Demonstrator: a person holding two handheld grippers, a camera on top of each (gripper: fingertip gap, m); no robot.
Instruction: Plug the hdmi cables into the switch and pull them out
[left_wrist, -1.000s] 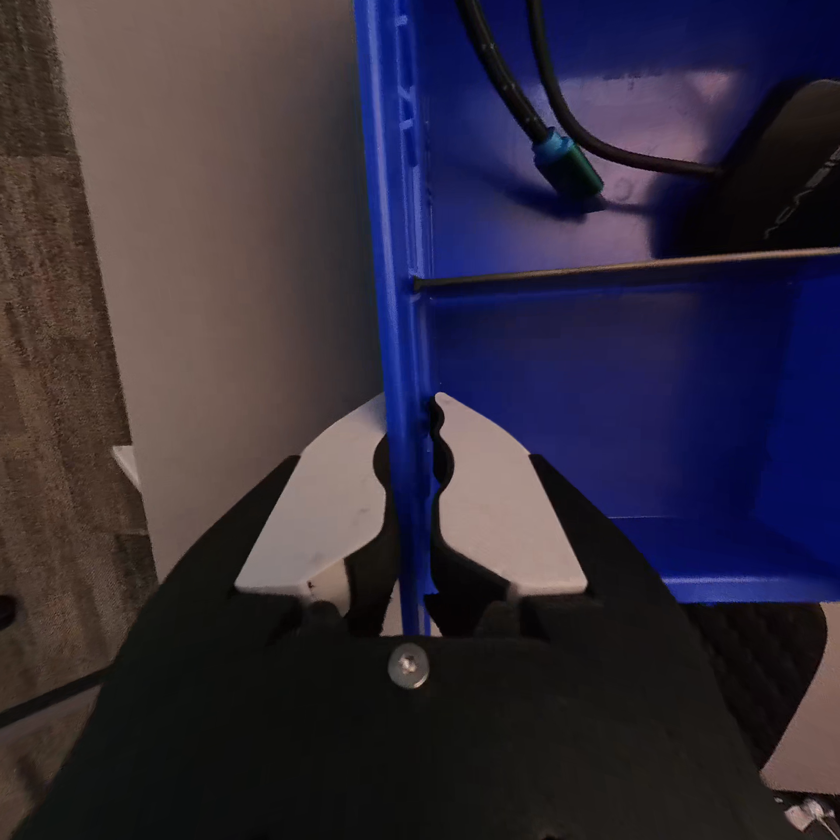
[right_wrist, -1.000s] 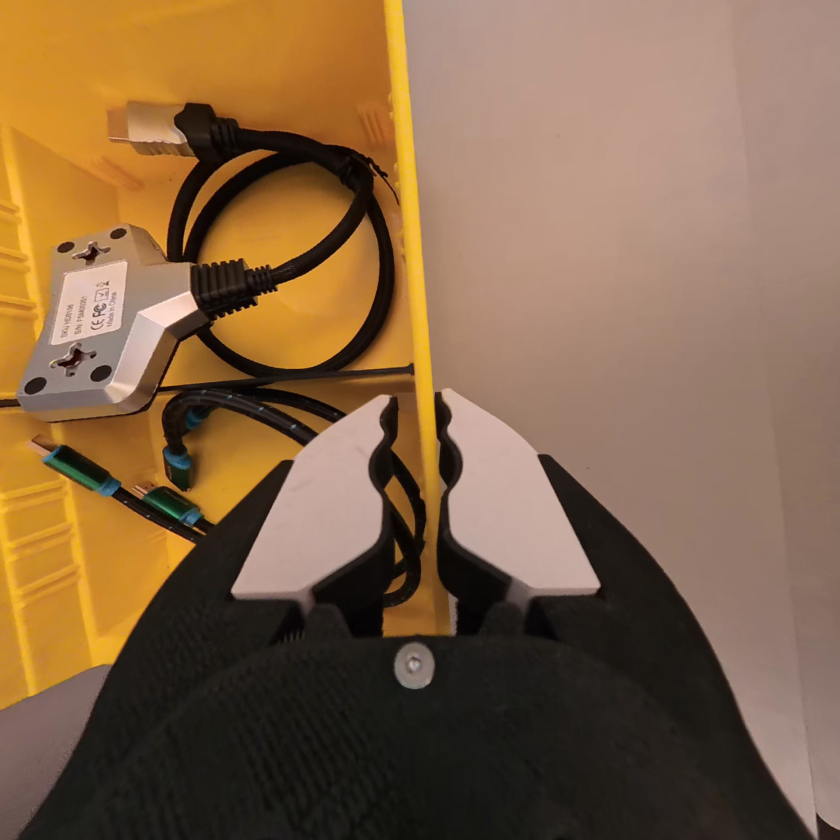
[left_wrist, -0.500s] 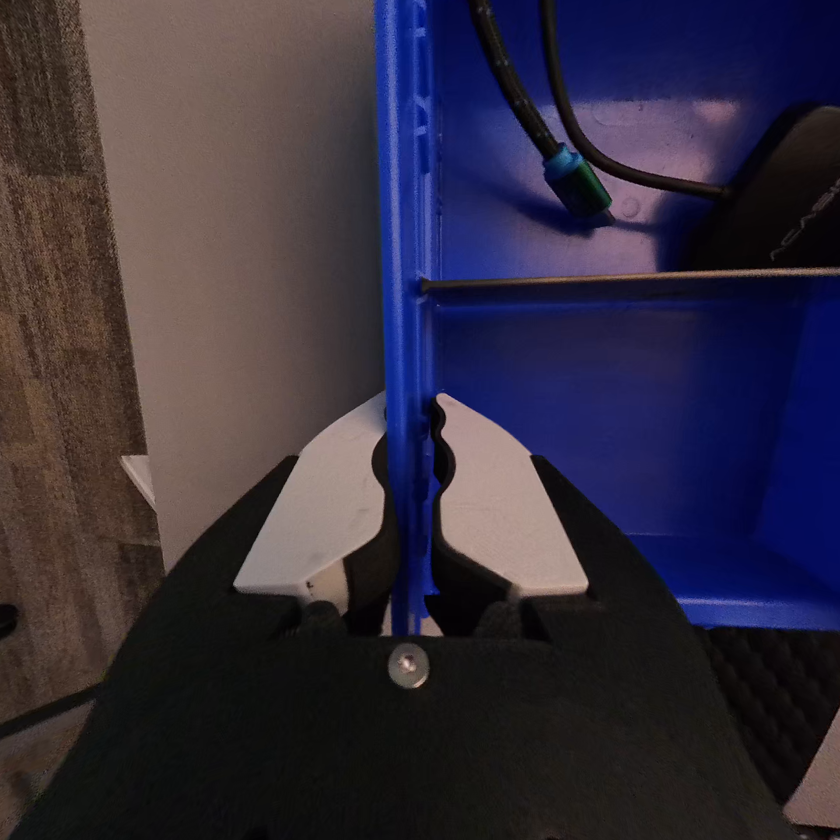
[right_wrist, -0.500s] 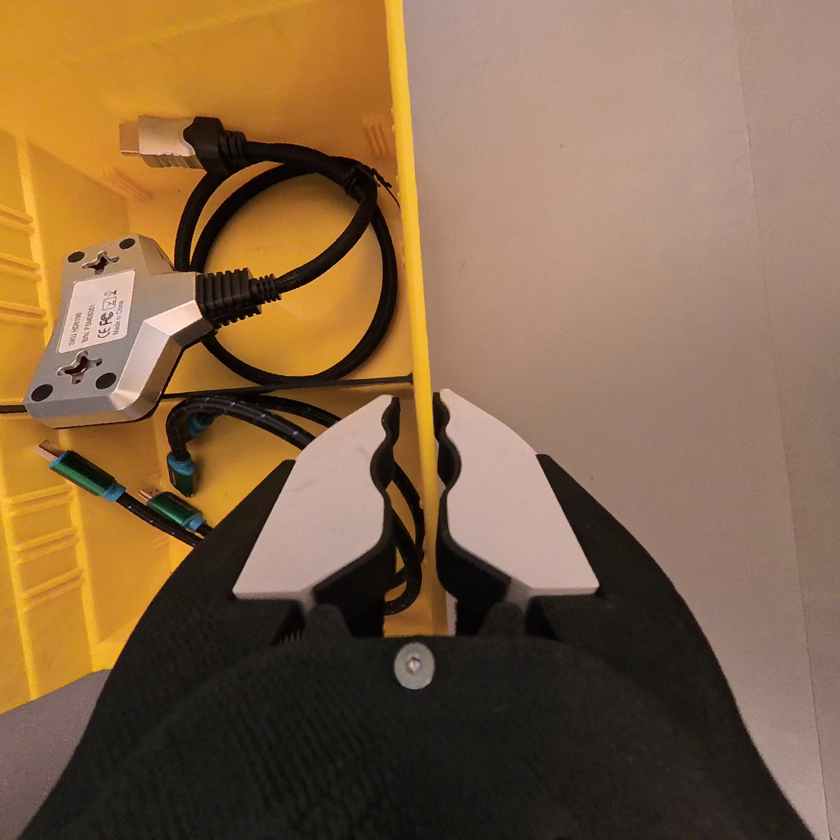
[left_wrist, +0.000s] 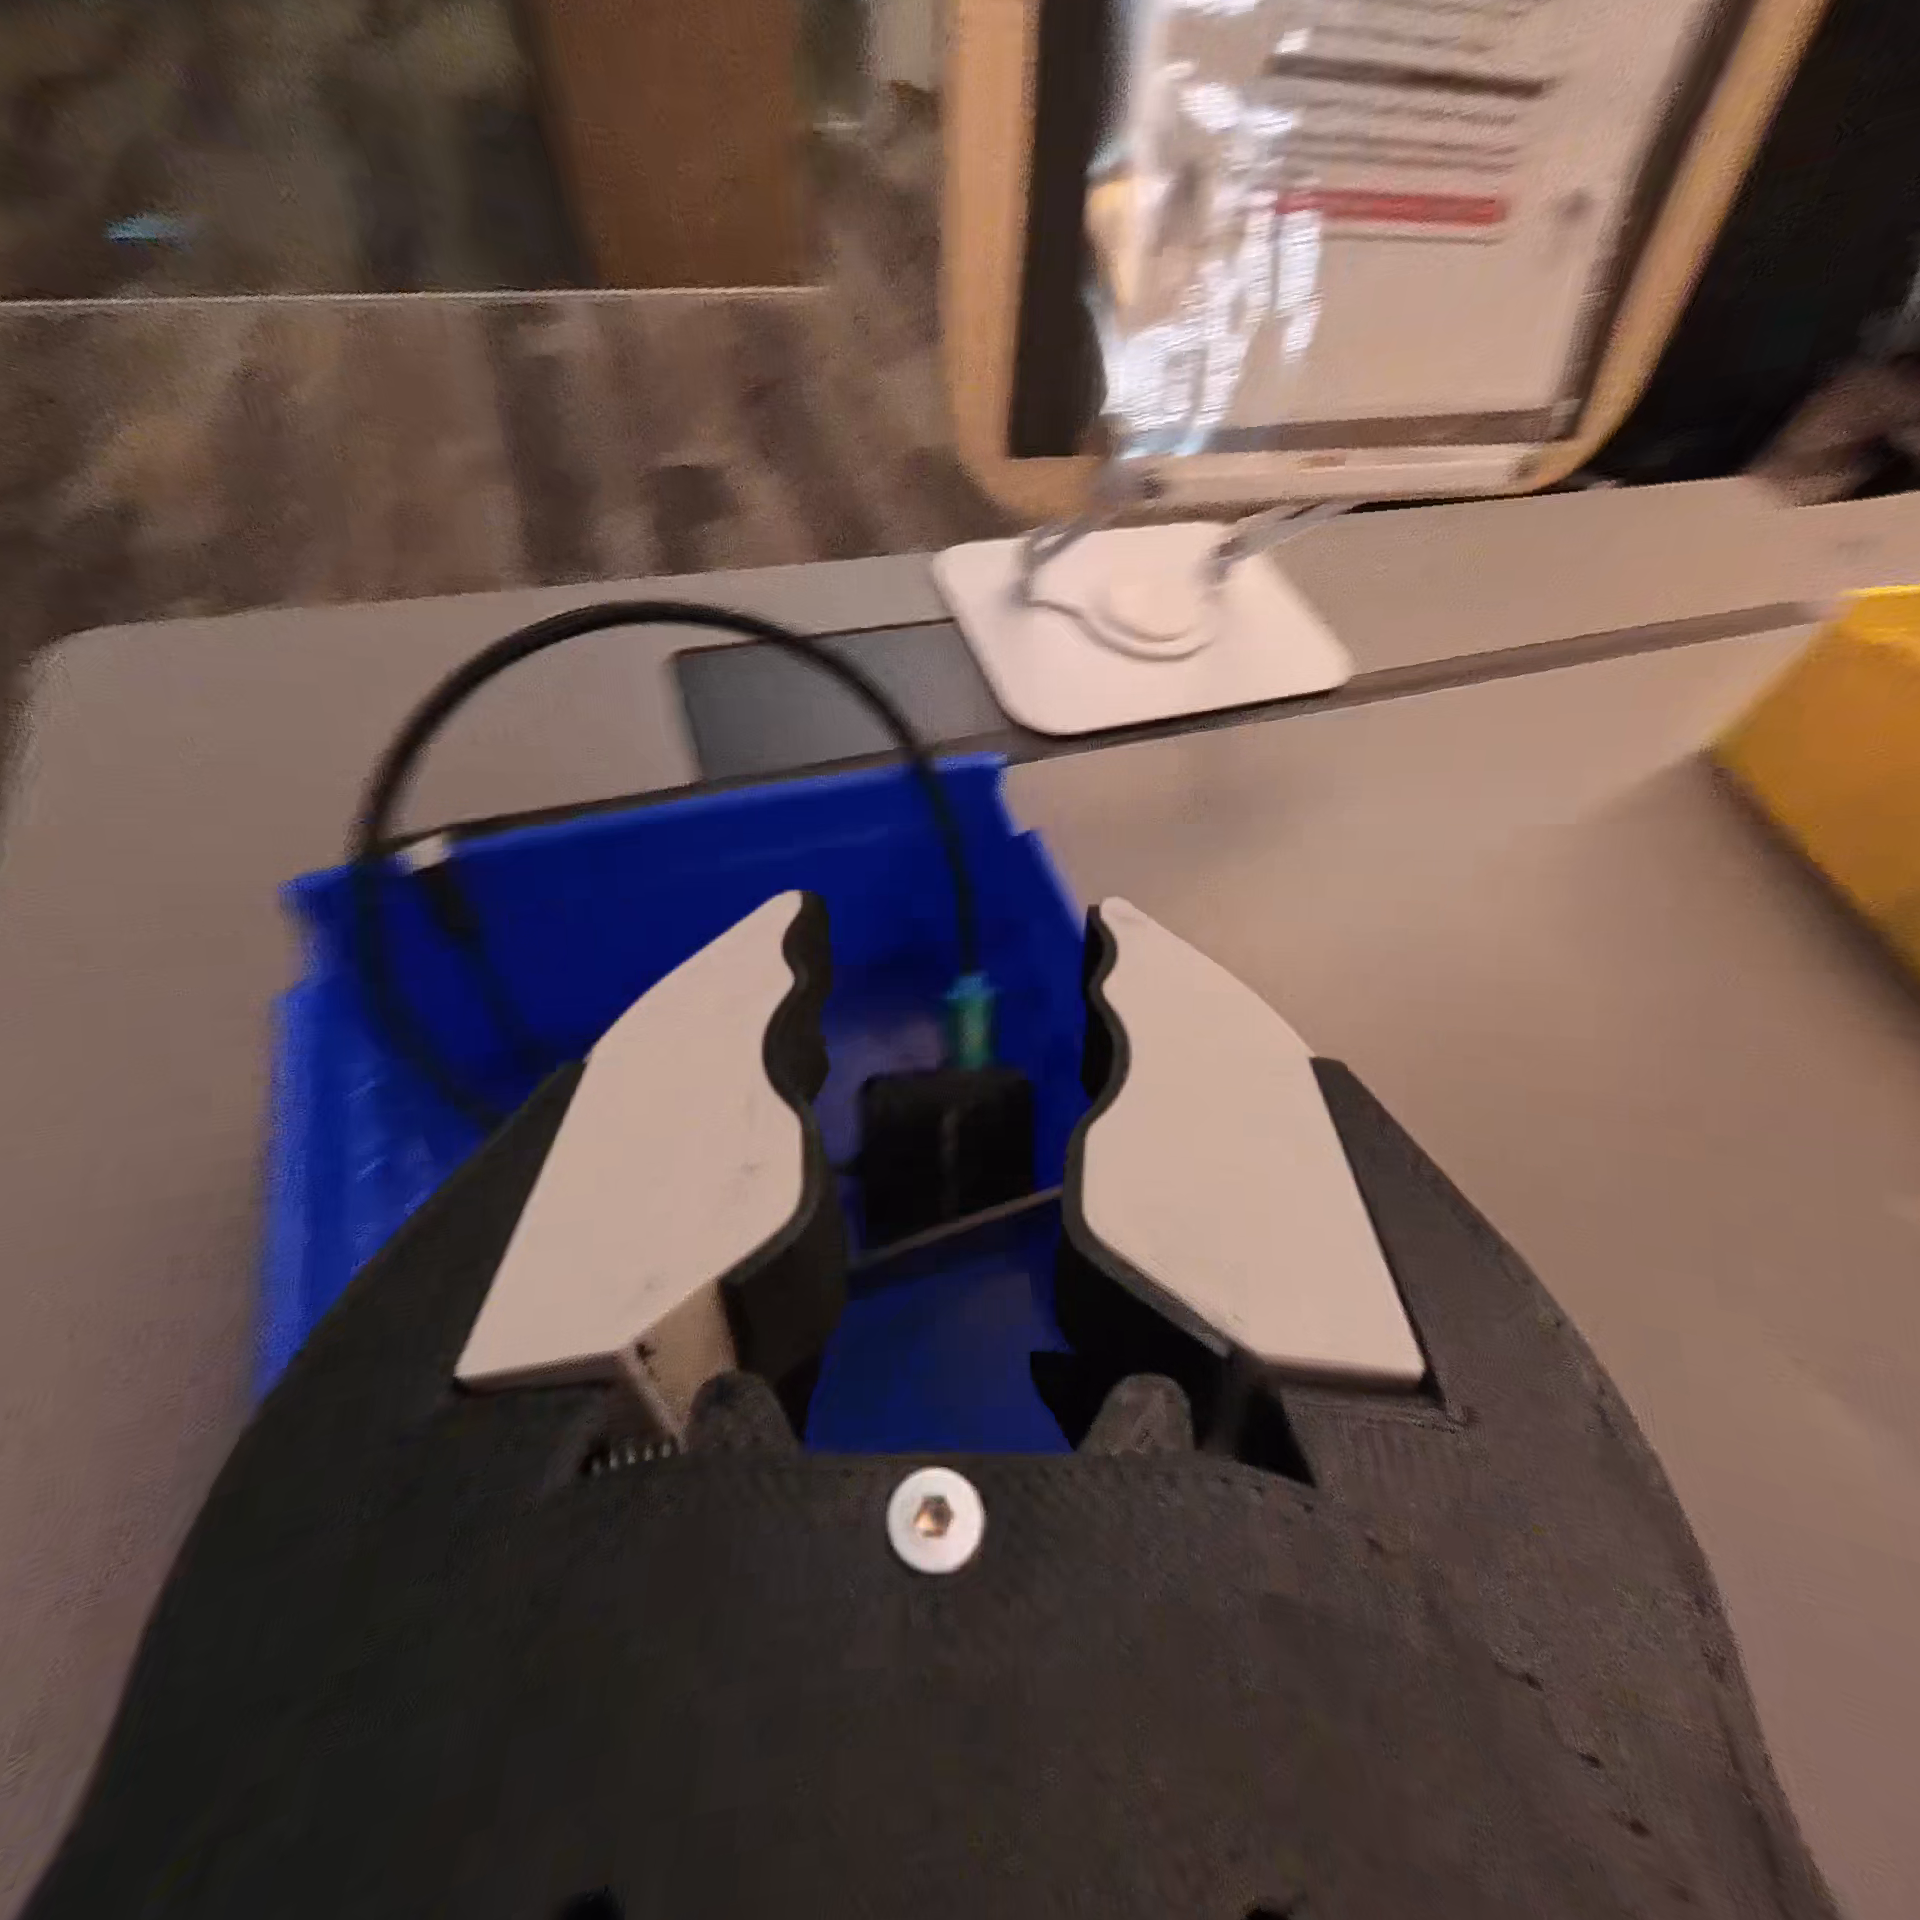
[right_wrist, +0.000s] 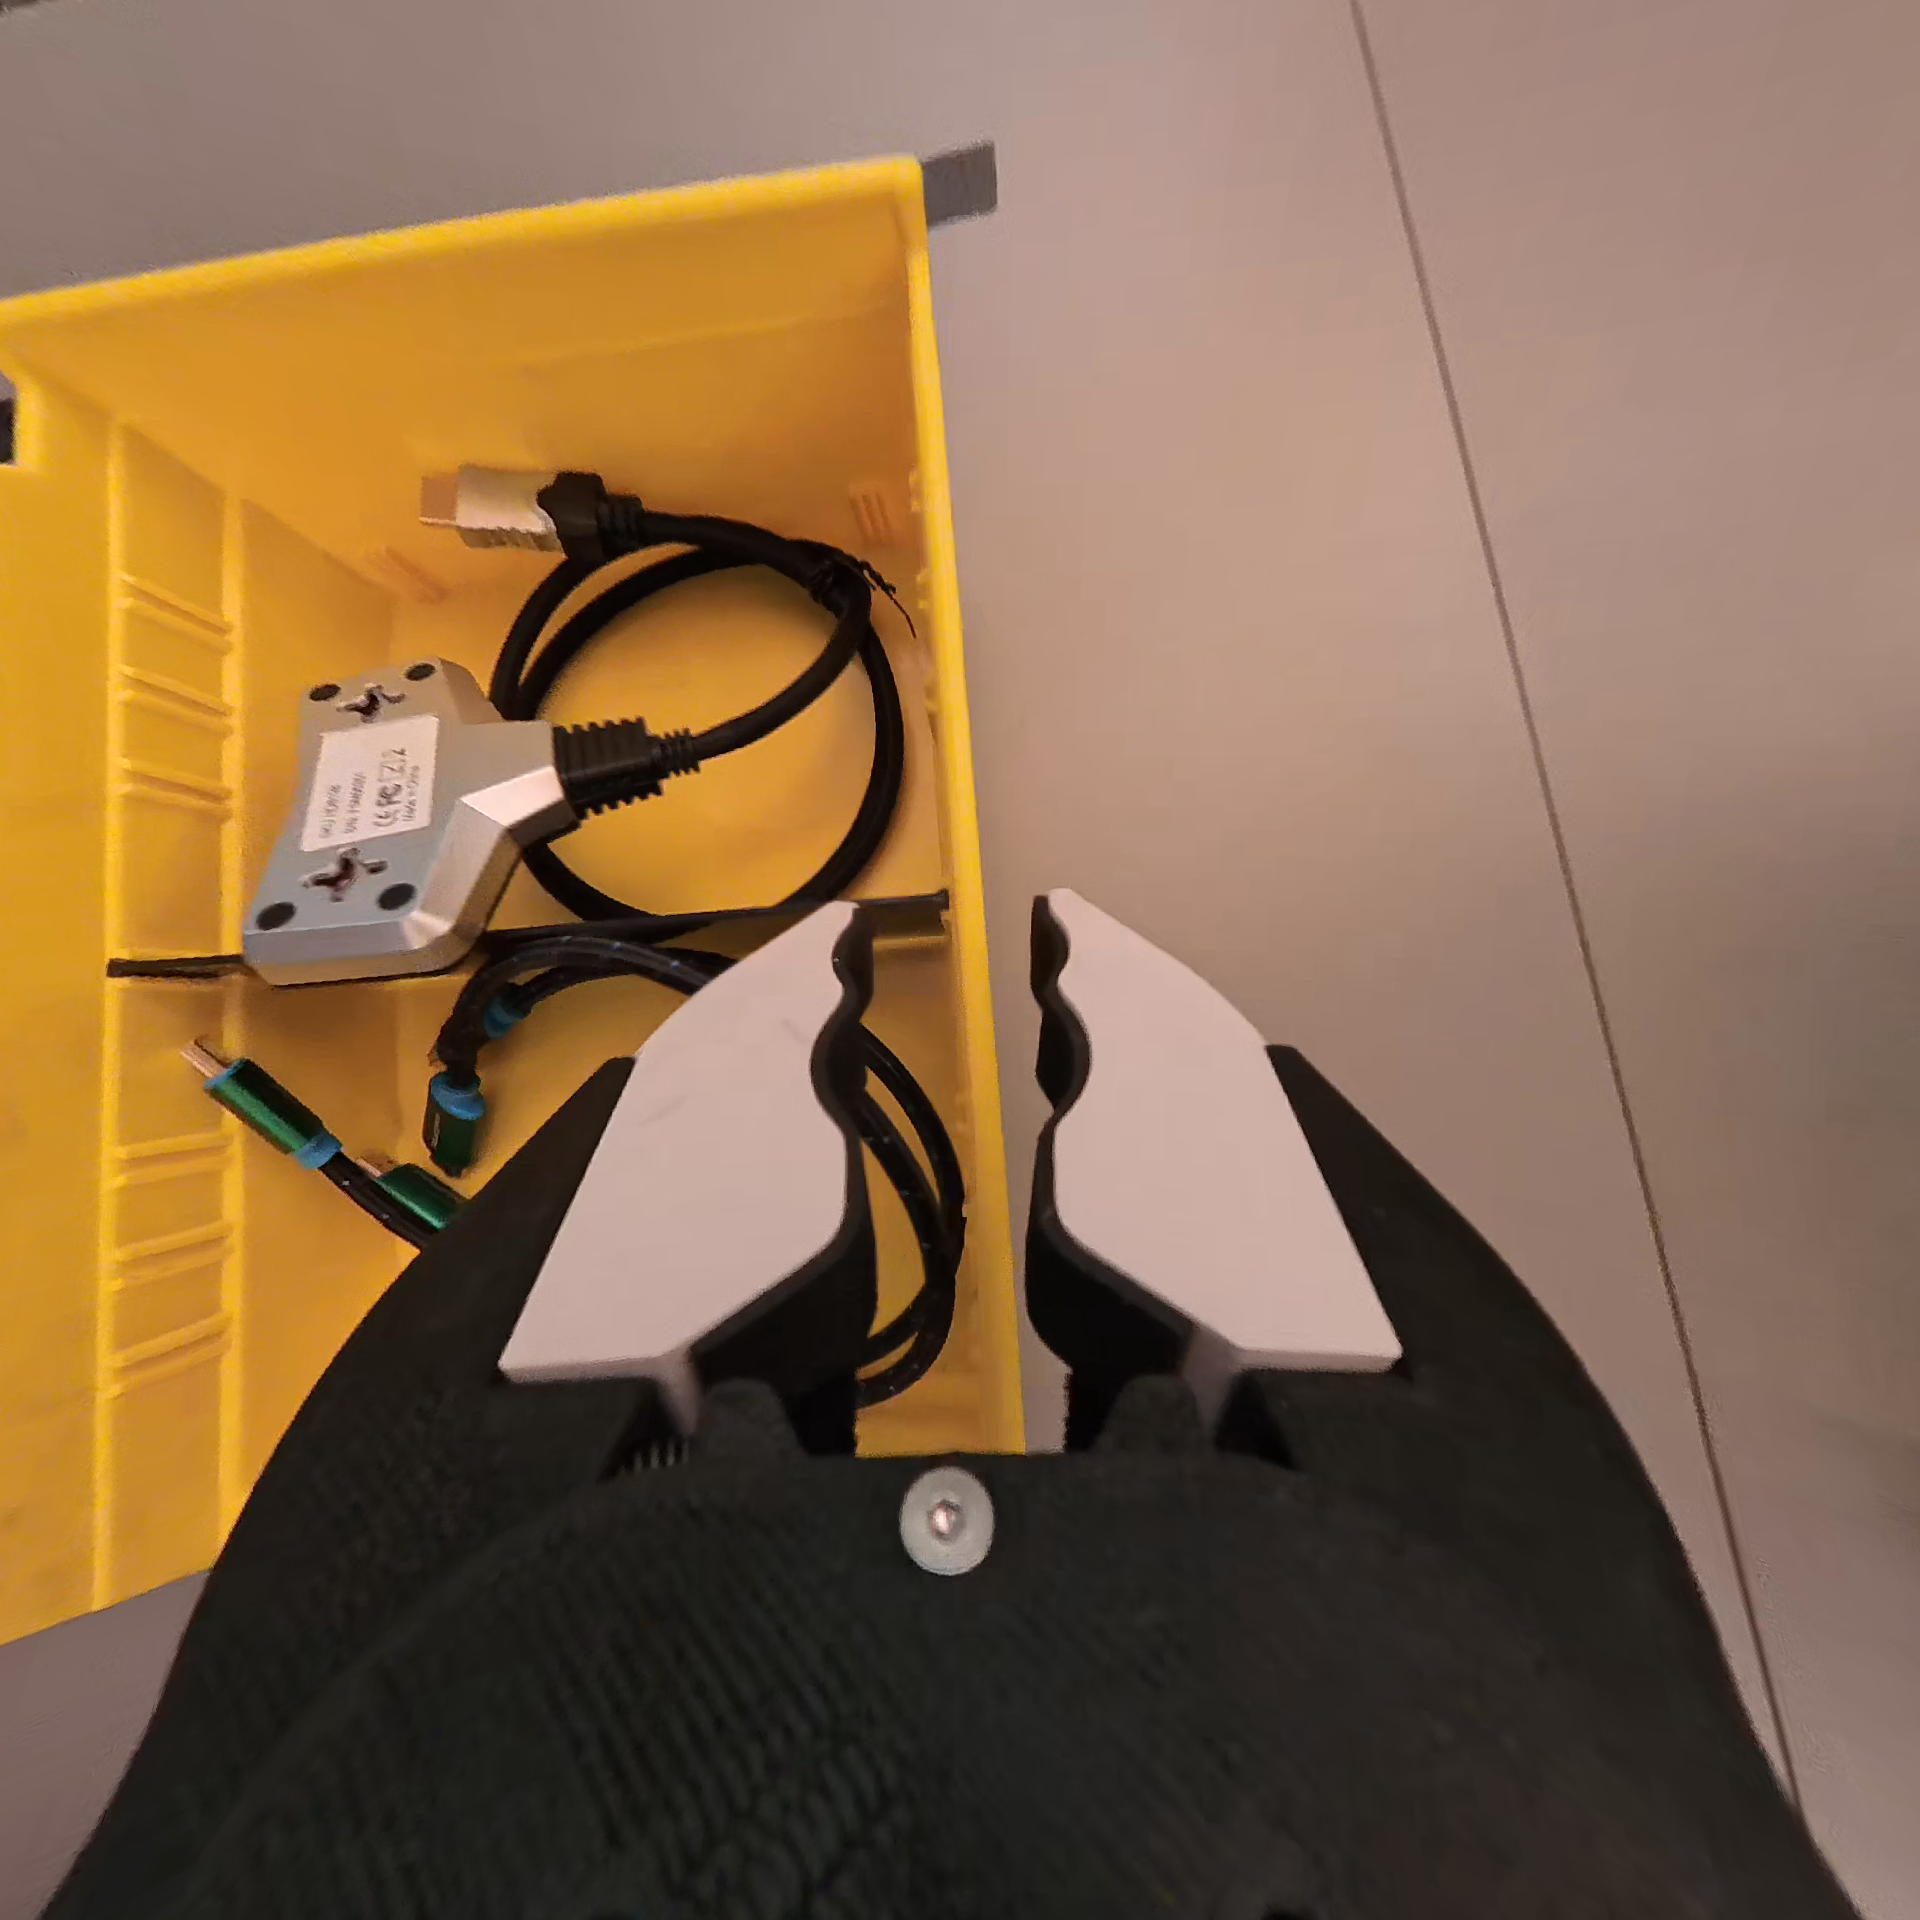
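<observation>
Gaping left gripper (left_wrist: 951, 914) framing black switch (left_wrist: 948, 1153), right gripper (right_wrist: 943, 909) spread, straddling yellow bin wall (right_wrist: 951, 644)

Glossy yellow plastic bin (right_wrist: 520, 312)

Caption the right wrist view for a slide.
Open right gripper straddles the yellow bin side wall; inside lie a silver HDMI switch and loose green-tipped HDMI cables.

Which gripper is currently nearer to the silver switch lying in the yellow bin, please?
Right. The right gripper hangs open over the yellow bin's right wall, close beside the silver switch. The left gripper is open over the blue bin, well away.
</observation>
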